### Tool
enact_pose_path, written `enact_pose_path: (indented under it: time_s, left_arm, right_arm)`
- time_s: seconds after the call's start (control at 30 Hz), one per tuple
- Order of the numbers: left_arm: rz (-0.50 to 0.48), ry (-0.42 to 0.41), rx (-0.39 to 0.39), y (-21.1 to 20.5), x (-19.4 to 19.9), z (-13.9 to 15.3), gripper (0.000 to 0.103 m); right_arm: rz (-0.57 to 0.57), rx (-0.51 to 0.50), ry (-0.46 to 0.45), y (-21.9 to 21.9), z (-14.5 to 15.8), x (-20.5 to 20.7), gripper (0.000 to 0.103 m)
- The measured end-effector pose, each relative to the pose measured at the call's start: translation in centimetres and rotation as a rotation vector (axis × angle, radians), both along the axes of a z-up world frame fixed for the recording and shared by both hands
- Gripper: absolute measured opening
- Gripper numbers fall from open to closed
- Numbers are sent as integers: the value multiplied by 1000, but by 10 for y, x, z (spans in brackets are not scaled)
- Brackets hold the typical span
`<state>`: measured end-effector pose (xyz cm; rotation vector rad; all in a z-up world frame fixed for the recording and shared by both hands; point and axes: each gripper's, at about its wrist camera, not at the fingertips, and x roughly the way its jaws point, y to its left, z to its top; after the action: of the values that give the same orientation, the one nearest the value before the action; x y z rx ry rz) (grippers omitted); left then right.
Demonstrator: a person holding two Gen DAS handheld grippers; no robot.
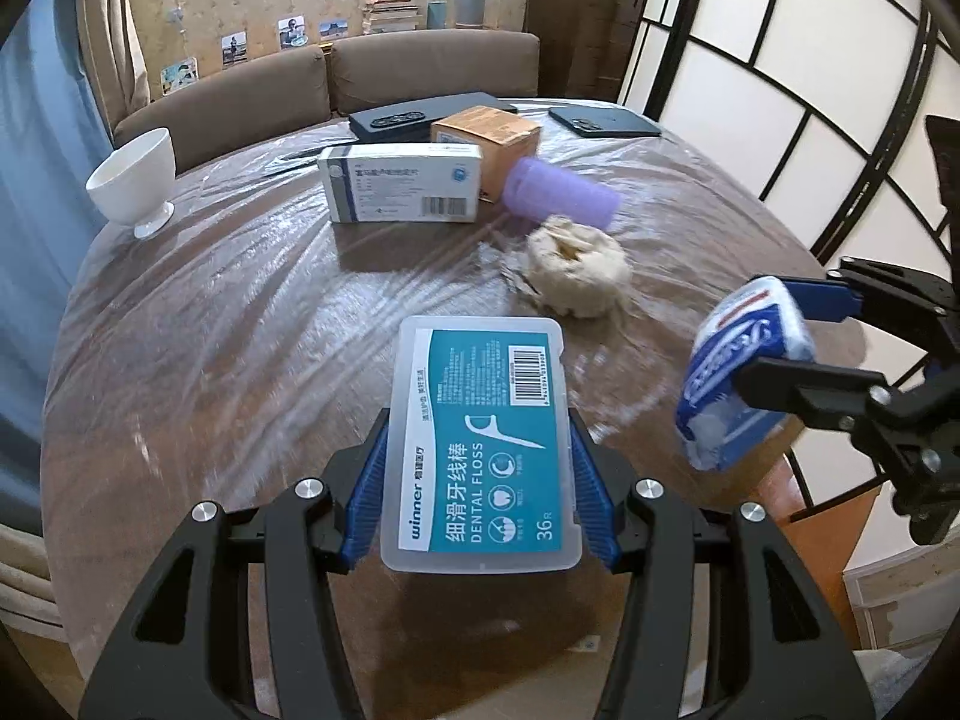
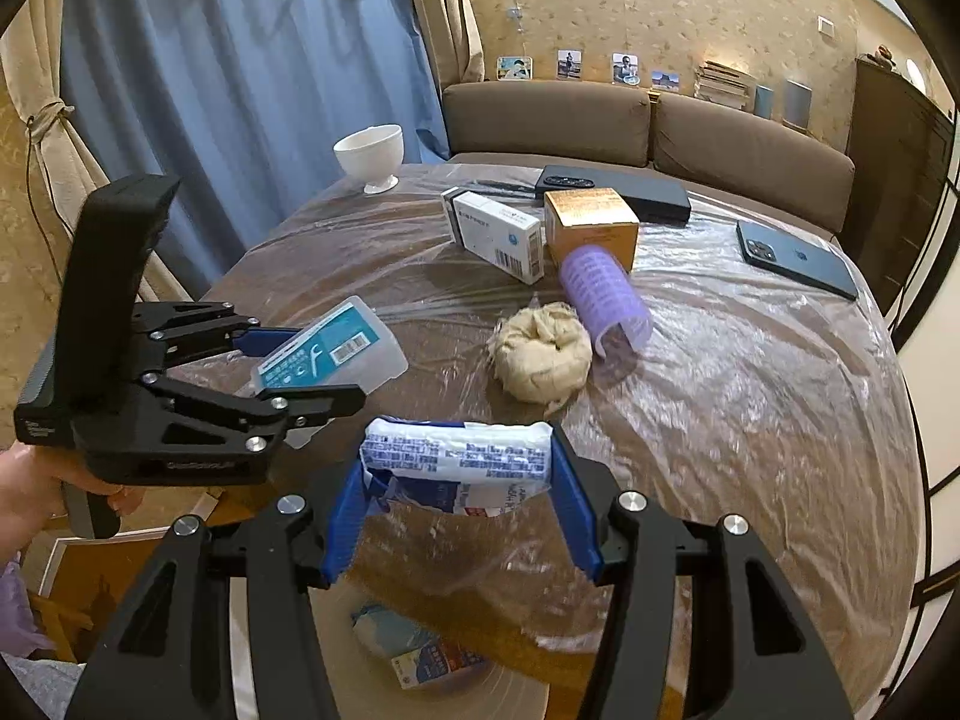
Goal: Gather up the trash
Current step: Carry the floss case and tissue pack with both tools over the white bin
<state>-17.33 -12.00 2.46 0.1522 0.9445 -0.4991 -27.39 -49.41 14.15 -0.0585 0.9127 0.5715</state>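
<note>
Clamped between the blue pads of the left gripper [image 1: 480, 480], a clear dental floss box [image 1: 480, 450] with a teal label sits flat, its long sides pressed by both fingers, jaws about as wide as the box. At roughly 3 o'clock from it the right gripper [image 1: 774, 336] grips a blue-and-white tissue pack [image 1: 741, 372], squeezed and tilted, off the table. From the right wrist view that same tissue pack [image 2: 459, 459] lies crosswise between the pads, jaws spread to its length, while the left gripper [image 2: 312, 369] with the floss box [image 2: 336, 354] is at 10 o'clock. Ahead on the plastic-covered round table [image 1: 240, 312], a crumpled beige paper wad [image 1: 579, 273] lies at 12 o'clock, touching or just beside a purple hair roller [image 1: 558, 192] lying on its side. Behind these stand a white medicine carton [image 1: 402, 189] and an orange-brown box [image 1: 486, 132], close together. Farther back lie a dark flat case [image 1: 426, 114] and a dark phone [image 1: 603, 120]; a white footed bowl [image 1: 135, 180] stands at 10 o'clock near the table edge. Below the right gripper, another tissue pack [image 2: 414, 648] lies in a round container whose rim is only partly visible.
</note>
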Motion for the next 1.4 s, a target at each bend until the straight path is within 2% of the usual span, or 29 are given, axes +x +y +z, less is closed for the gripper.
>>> enact_pose_path:
  time_s: [0.27,0.87,1.4]
  left_arm:
    - [0,-5,2,-3,-31,4,55]
    - [-6,-10,69,-9,-87,-1,55]
    - [-37,13,113,-17,-120,-10,55]
  right_arm:
    - [-3,11,10,-7,-3,-20,54]
    - [23,9,39,-11,-7,-67,54]
    - [60,-5,87,-11,-17,-94,54]
